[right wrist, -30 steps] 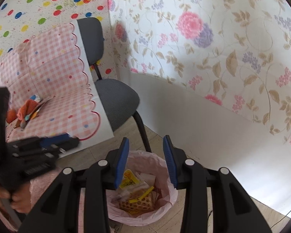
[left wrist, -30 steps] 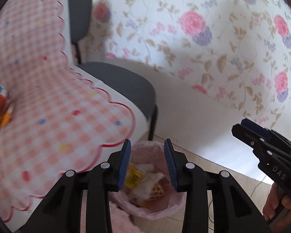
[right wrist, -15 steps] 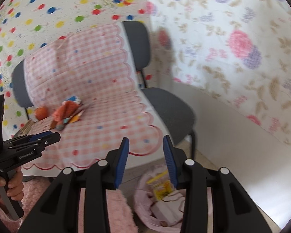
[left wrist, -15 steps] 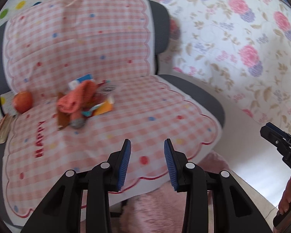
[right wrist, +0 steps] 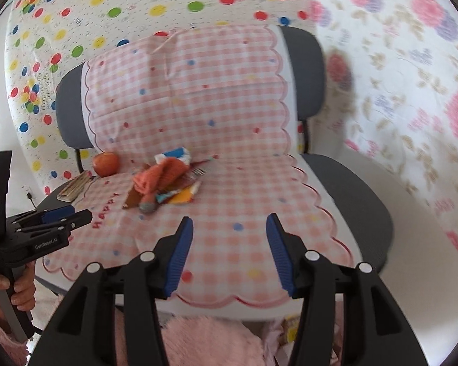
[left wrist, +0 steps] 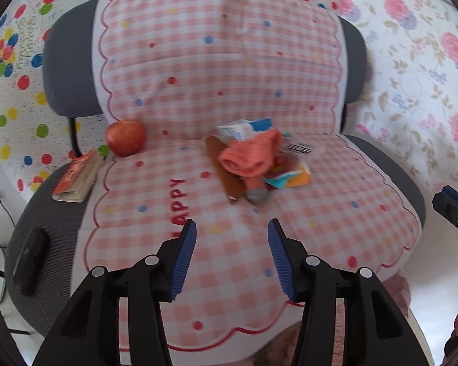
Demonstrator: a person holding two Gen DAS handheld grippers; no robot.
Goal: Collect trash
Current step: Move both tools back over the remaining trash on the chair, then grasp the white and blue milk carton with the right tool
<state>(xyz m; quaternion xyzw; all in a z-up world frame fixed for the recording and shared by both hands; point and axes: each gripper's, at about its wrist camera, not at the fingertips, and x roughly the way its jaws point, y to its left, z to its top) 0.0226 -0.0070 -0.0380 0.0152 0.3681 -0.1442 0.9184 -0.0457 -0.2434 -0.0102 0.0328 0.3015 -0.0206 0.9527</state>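
Left wrist view is showing the left gripper (left wrist: 231, 254) with fingers spreading apart around nothing, an apple (left wrist: 125, 137) lying beyond and left of them, the trash pile (left wrist: 259, 158) just ahead on the checked cloth (left wrist: 244, 91). The right gripper (right wrist: 230, 251) is likewise opening its empty fingers, the pile sitting ahead and left.

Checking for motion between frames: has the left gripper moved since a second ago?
Yes. The left gripper has swung off the trash bin on the floor and now faces the checked cloth on the chair seat, jaws opening, empty.
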